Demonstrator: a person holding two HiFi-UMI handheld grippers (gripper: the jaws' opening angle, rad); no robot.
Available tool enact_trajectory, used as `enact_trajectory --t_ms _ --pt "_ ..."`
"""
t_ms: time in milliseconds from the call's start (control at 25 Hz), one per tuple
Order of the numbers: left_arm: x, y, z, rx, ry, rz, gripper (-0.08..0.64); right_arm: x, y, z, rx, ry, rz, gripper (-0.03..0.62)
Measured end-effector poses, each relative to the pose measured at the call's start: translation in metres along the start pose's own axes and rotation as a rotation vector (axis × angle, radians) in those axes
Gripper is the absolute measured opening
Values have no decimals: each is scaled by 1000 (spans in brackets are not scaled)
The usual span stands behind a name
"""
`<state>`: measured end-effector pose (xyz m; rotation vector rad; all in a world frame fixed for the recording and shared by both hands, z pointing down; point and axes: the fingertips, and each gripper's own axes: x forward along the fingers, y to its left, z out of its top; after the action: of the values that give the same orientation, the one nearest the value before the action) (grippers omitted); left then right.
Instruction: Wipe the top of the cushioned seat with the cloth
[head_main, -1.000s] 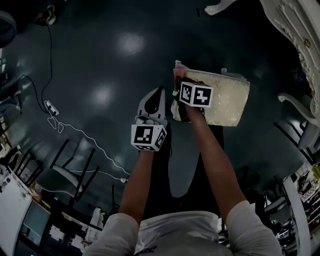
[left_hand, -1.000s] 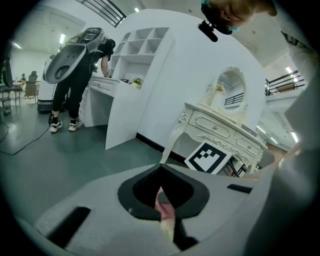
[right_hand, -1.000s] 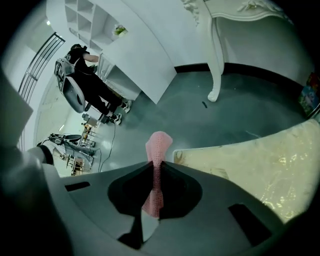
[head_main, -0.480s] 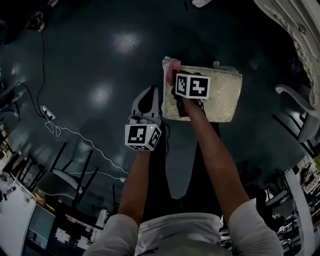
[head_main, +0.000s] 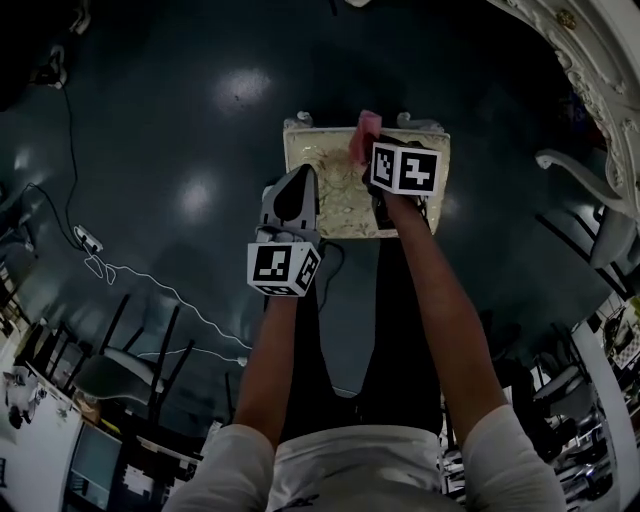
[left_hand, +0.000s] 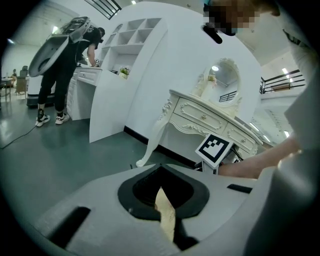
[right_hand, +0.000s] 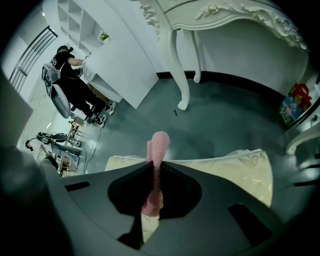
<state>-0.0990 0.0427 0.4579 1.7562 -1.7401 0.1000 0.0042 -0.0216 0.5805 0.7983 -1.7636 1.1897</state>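
Observation:
The cream cushioned seat (head_main: 335, 185) stands on the dark floor in front of me. My right gripper (head_main: 368, 152) is over the seat's far edge and is shut on the pink cloth (head_main: 361, 134). In the right gripper view the pink cloth (right_hand: 156, 160) stands pinched between the jaws of the right gripper (right_hand: 154, 167), with the seat (right_hand: 230, 167) below. My left gripper (head_main: 296, 185) hovers at the seat's left edge, shut and empty. In the left gripper view the left gripper (left_hand: 162, 175) shows only a cream sliver of seat (left_hand: 165, 216) through its jaw opening.
A white ornate dressing table (head_main: 600, 70) curves along the right, also the dressing table (left_hand: 210, 117) ahead of the left gripper. A white chair arm (head_main: 575, 175) sits to the right. A cable (head_main: 150, 275) lies on the floor at left. A person (left_hand: 62, 65) stands at white shelves.
My right gripper has carried the pink cloth from the seat's far left corner rightward to the middle of its far edge. The left gripper now overlaps the seat's left edge.

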Motion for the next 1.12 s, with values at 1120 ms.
enact_trajectory --t_ms 1120 --pt "2 -5 -10 -47 15 24 8 -46 -23 -4 107 -113 55 21"
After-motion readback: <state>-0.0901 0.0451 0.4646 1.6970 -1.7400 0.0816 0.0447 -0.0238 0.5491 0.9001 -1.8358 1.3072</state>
